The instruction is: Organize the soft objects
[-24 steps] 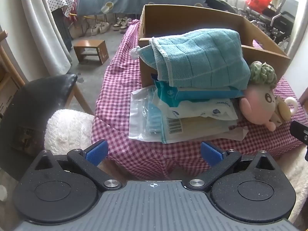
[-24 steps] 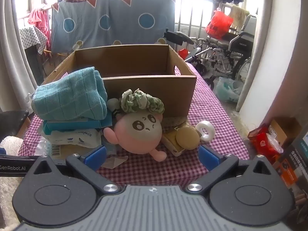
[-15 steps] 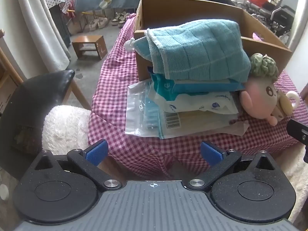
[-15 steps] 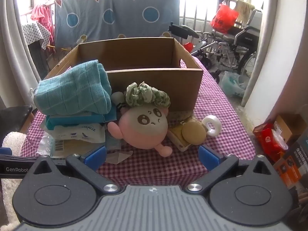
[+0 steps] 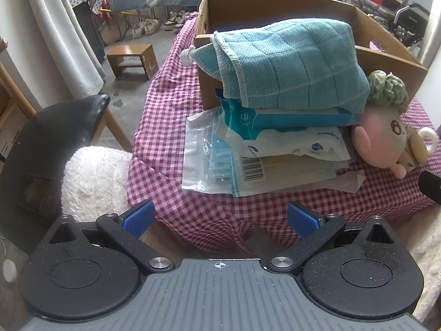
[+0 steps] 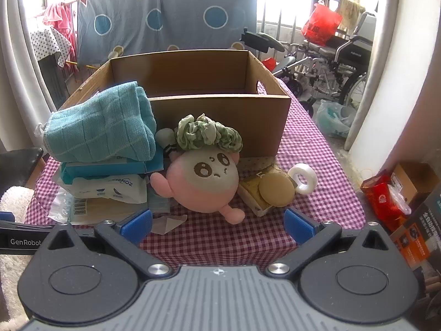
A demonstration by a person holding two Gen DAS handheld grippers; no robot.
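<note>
A folded teal towel tops a stack of soft packets on the checked tablecloth. Beside the stack lies a pink plush toy with a green scrunchie on its head. An open cardboard box stands behind them. My left gripper hovers open before the table's near edge, short of the stack. My right gripper is open too, just short of the plush, nothing between its fingers.
A round tan sponge in a pack and a white tape roll lie right of the plush. A black chair with a white fluffy cushion stands left of the table. A wheelchair and boxes stand at the right.
Both grippers have come a little closer to the table, so the stack and the plush look larger. Jaws stay wide; nothing was touched.
</note>
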